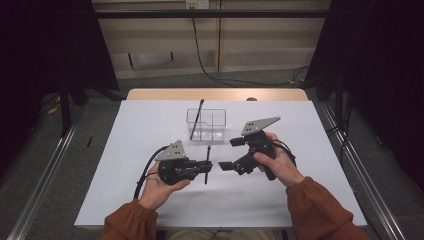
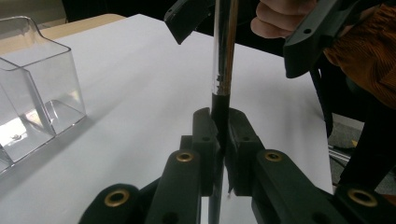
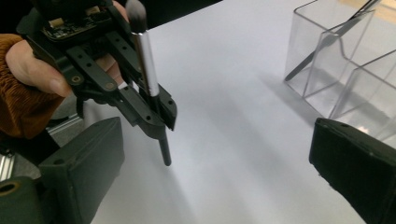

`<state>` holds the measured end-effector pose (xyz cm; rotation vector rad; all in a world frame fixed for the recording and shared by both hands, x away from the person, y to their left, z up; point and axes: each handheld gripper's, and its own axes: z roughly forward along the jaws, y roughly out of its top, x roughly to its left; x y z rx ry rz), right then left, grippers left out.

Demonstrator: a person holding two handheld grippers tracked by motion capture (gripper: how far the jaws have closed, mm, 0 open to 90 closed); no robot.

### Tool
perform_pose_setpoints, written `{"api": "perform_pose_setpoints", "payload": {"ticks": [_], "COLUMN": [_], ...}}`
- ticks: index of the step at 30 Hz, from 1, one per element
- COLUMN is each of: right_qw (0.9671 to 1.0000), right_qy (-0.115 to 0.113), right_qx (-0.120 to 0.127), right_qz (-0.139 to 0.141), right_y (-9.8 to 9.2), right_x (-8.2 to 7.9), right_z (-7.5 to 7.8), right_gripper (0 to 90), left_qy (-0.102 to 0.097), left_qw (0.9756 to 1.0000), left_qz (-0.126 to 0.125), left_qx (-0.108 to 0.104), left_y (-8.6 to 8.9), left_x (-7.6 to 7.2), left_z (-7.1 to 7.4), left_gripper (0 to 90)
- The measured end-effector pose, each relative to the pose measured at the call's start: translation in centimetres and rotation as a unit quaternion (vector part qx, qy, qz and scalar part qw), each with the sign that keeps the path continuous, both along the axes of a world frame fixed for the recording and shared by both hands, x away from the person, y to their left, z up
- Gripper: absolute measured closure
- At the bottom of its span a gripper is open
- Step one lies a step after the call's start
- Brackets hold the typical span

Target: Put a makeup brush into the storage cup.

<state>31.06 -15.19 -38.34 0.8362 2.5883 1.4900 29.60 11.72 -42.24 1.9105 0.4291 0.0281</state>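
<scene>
At the centre of the high view, the left tongs (image 1: 204, 167) clamp a makeup brush (image 1: 207, 164) upright, its long axis vertical. The right tongs (image 1: 231, 153) gape empty just right; the clear organizer (image 1: 206, 124) stands above.

Even overhead light on a bright white table (image 1: 125, 190), dark dim surroundings, soft shadows beneath the clear container (image 3: 336, 70), glare on the brush (image 2: 224, 46) ferrule, near jaws blurred, mild softness throughout
</scene>
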Motion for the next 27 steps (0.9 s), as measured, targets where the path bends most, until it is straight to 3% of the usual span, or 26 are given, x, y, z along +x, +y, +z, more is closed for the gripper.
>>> {"api": "perform_pose_setpoints", "payload": {"ticks": [6, 15, 27], "right_qw": [0.9999, 0.9989, 0.9948], "right_qy": [-0.014, -0.025, -0.053], "right_qx": [0.003, -0.013, -0.001], "right_qz": [-0.009, -0.038, -0.087], "right_y": [-0.7, -2.4, -5.0], "right_x": [-0.1, -0.5, -2.0], "right_z": [-0.2, -1.0, -2.1], "right_gripper": [1.9, 2.4, 1.7], "left_qy": [-0.005, -0.007, -0.009], "left_qw": [0.9999, 0.9997, 0.9993], "left_qz": [0.009, 0.02, 0.036], "left_qx": [-0.004, -0.007, -0.011], "left_y": [0.7, 1.7, 3.0], "left_x": [0.0, 0.1, 0.3], "left_z": [0.3, 0.7, 1.2], "left_gripper": [84.0, 83.9, 84.0]}}
